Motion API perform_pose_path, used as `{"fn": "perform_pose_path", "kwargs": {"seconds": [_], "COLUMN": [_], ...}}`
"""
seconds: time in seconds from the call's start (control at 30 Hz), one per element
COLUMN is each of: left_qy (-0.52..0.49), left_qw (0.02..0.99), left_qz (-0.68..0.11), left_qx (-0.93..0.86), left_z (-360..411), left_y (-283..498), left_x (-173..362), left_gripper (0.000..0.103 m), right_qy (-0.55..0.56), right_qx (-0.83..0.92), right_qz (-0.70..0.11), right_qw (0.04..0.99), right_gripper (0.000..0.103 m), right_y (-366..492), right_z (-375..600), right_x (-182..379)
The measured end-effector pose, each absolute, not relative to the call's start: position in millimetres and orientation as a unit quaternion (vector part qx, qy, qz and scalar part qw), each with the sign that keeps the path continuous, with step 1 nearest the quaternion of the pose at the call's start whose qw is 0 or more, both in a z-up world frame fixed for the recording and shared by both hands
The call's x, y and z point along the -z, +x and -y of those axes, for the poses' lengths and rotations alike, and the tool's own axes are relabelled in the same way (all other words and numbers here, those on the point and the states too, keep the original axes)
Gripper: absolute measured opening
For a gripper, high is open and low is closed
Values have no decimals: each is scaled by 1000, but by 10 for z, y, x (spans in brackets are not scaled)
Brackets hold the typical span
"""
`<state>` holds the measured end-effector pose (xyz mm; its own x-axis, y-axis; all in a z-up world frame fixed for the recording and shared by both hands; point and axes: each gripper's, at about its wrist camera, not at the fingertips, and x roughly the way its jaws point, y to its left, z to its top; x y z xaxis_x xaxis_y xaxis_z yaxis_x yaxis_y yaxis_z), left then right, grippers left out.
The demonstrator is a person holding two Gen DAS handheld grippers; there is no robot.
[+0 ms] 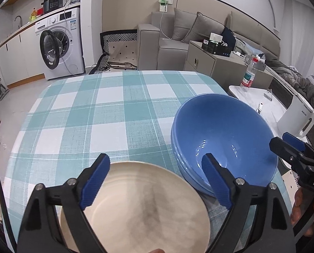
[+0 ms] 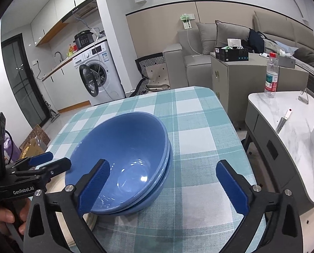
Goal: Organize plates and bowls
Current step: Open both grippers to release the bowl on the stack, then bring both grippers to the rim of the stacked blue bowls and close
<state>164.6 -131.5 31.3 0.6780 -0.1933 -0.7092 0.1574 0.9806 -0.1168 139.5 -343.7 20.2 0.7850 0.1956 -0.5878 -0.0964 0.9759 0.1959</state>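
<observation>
Your left tool (image 1: pixel 155 181) hangs spread over the cream plate (image 1: pixel 135 208), gripping nothing. Your right tool (image 2: pixel 163 186) is spread too, one pad inside the stacked blue bowls (image 2: pixel 125 147), which sit on the worktop (image 2: pixel 199 126) right of the plate, nearer your right hand.

My cream plate (image 1: pixel 148 206) runs off the bottom edge, gripper arms covering its sides; stacked blue bowls (image 2: pixel 123 158) hide lower bowls' insides.

Three blue bowls (image 2: pixel 123 147) sitting nested; one cream plate (image 1: pixel 144 208) lying beside; one water bottle (image 2: pixel 271 78) standing on side table (image 2: pixel 294 130).
</observation>
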Motion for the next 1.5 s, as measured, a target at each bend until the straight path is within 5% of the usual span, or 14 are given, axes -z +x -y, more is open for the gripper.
{"fn": "perform_pose_path", "kwargs": {"seconds": [0.13, 0.83, 0.97, 1.5], "left_qy": [-27, -39, -46, -43], "left_qw": [913, 899, 896, 880], "left_qz": [-395, -419, -421, -436], "left_qx": [97, 122, 134, 183], "left_z": [1292, 1429, 1428, 1605], "left_y": [1669, 1870, 1880, 1861], "left_x": [-288, -150, -139, -87], "left_gripper": [99, 99, 97, 46], "right_qy": [82, 114, 128, 131], "right_qx": [-85, -92, -110, -123], "right_qz": [-322, -372, -372, -364], "right_qw": [939, 917, 913, 914], "right_gripper": [102, 102, 90, 61], "right_y": [1410, 1568, 1581, 1566], "right_z": [3426, 3389, 3370, 3346], "right_x": [-172, 155, 178, 149]}}
